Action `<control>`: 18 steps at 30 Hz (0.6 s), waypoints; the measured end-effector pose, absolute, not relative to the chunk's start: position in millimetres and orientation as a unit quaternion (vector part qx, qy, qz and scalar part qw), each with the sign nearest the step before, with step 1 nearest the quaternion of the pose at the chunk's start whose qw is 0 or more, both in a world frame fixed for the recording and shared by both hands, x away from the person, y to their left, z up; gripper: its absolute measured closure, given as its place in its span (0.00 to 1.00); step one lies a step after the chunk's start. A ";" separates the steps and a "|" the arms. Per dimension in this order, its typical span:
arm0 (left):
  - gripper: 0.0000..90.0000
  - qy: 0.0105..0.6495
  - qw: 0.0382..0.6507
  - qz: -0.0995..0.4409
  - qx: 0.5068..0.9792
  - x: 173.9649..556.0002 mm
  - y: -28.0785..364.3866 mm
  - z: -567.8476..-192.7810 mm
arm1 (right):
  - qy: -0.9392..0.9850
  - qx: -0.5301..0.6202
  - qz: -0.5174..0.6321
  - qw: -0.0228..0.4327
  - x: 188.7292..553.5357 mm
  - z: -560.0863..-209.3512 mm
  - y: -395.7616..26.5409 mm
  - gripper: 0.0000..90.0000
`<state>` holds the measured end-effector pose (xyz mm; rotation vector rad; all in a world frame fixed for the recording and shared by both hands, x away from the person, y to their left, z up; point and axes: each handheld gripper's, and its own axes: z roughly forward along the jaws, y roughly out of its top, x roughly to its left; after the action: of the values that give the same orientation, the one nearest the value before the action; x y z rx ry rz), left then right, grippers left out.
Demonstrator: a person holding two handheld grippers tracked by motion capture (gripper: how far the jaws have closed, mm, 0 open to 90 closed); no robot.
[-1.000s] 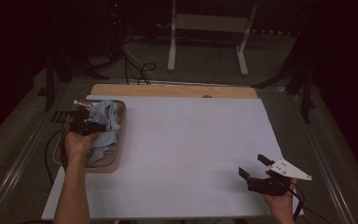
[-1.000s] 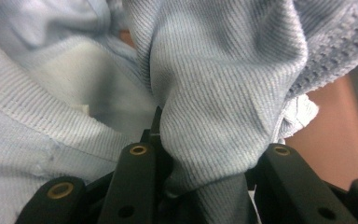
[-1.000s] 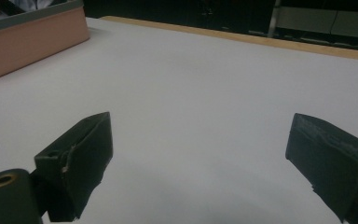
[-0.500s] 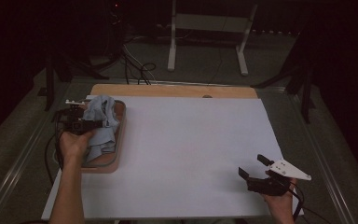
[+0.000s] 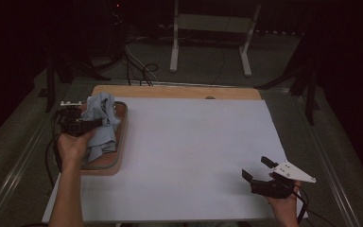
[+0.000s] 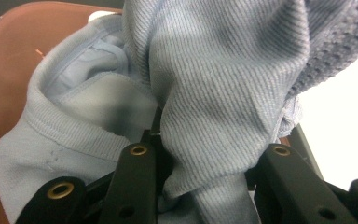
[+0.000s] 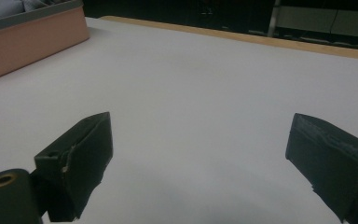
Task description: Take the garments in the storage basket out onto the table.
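L claw (image 5: 82, 124) clamped, raised; R claw (image 5: 260, 172) wide apart, low.

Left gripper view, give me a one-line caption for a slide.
Left gripper clamps a bunched light blue cloth above the brown tray.

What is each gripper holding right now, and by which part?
The left gripper is shut on a bunched fold of the light blue ribbed cloth, above the pink tray. The right gripper is open and holds nothing.
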<state>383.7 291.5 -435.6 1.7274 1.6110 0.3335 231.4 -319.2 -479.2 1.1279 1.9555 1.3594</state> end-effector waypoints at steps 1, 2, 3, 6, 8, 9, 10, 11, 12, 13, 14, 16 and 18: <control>0.78 0.627 0.372 0.130 0.672 383.3 291.6 -435.0 | 0.718 0.414 0.499 0.251 231.3 -479.2 -319.4 0.08; 0.78 0.627 0.374 0.130 0.671 382.9 291.6 -434.5 | 0.718 0.416 0.499 0.250 231.2 -479.1 -319.5 0.08; 0.78 0.627 0.374 0.130 0.671 382.9 291.6 -434.5 | 0.718 0.416 0.499 0.250 231.2 -479.1 -319.5 0.08; 0.78 0.623 0.380 0.131 0.671 381.6 291.7 -432.3 | 0.717 0.416 0.499 0.251 231.3 -479.1 -319.8 0.08; 0.78 0.623 0.381 0.132 0.671 381.2 291.6 -431.6 | 0.717 0.416 0.499 0.251 231.3 -479.1 -319.8 0.08; 0.78 0.623 0.383 0.132 0.669 380.9 291.3 -430.9 | 0.717 0.416 0.499 0.250 231.2 -479.1 -319.7 0.08; 0.78 0.622 0.385 0.133 0.669 380.6 291.2 -430.0 | 0.718 0.416 0.499 0.251 231.2 -479.0 -319.7 0.08; 0.78 0.620 0.386 0.134 0.669 380.3 291.1 -428.9 | 0.718 0.416 0.499 0.250 231.2 -479.1 -319.7 0.08; 0.78 0.619 0.387 0.134 0.669 379.9 291.1 -427.7 | 0.718 0.416 0.499 0.250 231.2 -479.1 -319.8 0.08; 0.78 0.620 0.389 0.134 0.668 379.5 291.2 -426.5 | 0.717 0.416 0.499 0.251 231.3 -479.1 -319.9 0.08; 0.78 0.619 0.391 0.134 0.668 379.3 291.3 -425.3 | 0.717 0.416 0.499 0.251 231.3 -479.1 -320.0 0.08; 0.78 0.618 0.393 0.134 0.668 379.0 291.1 -424.0 | 0.717 0.417 0.499 0.251 231.3 -479.0 -320.0 0.08; 0.78 0.614 0.399 0.136 0.667 377.9 290.5 -420.3 | 0.717 0.416 0.499 0.251 231.3 -479.0 -320.0 0.08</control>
<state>377.9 290.5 -420.3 1.6894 1.5544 0.3444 231.3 -320.0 -479.0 1.1332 1.9512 1.3584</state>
